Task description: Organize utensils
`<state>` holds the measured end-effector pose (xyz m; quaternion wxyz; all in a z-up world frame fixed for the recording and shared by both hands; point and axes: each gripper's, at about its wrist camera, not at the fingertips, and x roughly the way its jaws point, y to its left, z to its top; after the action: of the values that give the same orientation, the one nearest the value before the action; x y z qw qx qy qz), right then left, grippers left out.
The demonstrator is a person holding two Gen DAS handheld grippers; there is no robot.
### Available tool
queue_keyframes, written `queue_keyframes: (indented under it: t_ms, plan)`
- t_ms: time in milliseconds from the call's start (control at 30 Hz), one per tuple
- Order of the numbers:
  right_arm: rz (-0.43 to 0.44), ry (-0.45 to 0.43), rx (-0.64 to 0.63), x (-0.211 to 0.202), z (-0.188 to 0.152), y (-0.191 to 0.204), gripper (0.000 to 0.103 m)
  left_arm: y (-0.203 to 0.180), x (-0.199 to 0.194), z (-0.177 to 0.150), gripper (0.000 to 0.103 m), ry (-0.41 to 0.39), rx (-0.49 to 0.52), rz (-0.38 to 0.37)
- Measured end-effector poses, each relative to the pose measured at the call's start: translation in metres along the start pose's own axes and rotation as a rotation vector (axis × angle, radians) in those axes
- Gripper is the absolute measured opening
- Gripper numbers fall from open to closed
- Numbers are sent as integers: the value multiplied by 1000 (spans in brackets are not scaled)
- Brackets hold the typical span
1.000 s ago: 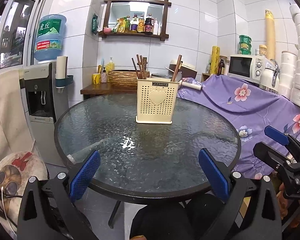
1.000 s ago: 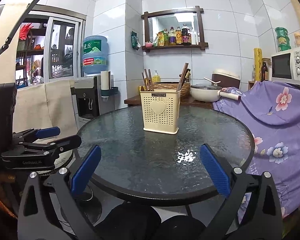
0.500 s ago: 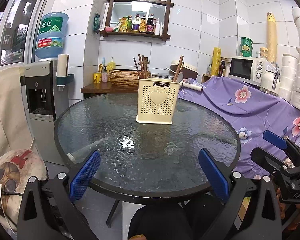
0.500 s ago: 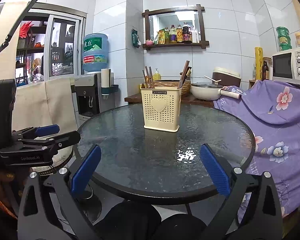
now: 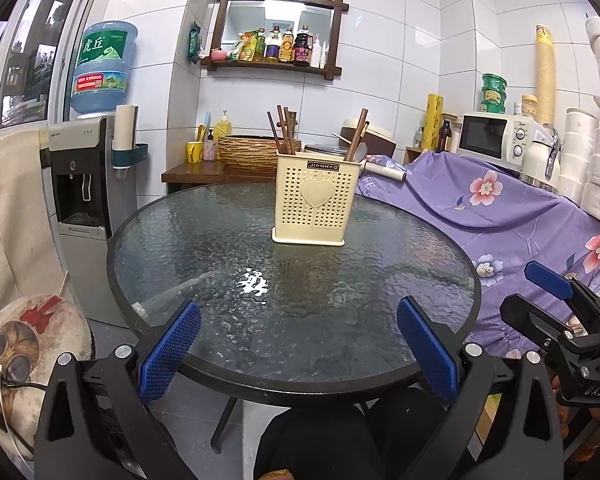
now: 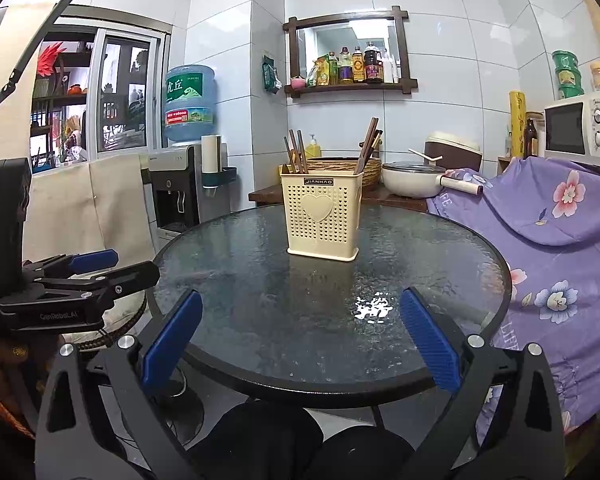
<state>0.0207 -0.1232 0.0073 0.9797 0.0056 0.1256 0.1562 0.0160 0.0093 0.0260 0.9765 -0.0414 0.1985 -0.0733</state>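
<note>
A cream perforated utensil holder (image 5: 315, 198) with a heart on its front stands upright on the far half of a round glass table (image 5: 219, 240); it also shows in the right wrist view (image 6: 323, 216). Brown chopsticks (image 5: 283, 130) stand in its left side. More chopsticks and a spoon (image 5: 357, 148) lean in its right side. My left gripper (image 5: 297, 350) is open and empty, held at the table's near edge. My right gripper (image 6: 300, 344) is open and empty, also at the near edge. Each gripper shows at the side of the other's view.
A purple floral cloth (image 5: 500, 208) covers furniture to the right of the table. A water dispenser (image 5: 85, 184) stands at the left. A wooden side table with a woven basket (image 5: 255, 152) and a white pot (image 6: 412, 178) stands behind. A microwave (image 5: 496, 136) is at far right.
Both grippers have risen slightly, so the table and holder sit a little lower in view. Both stay open and empty.
</note>
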Motion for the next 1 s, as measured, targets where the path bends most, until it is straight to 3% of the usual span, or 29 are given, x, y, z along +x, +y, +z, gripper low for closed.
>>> queue_keyframes:
  t_ms: [1000]
  plan:
    - [-19,19,11,5,-6,-1,97,-3,3,-4,97,18,5,2]
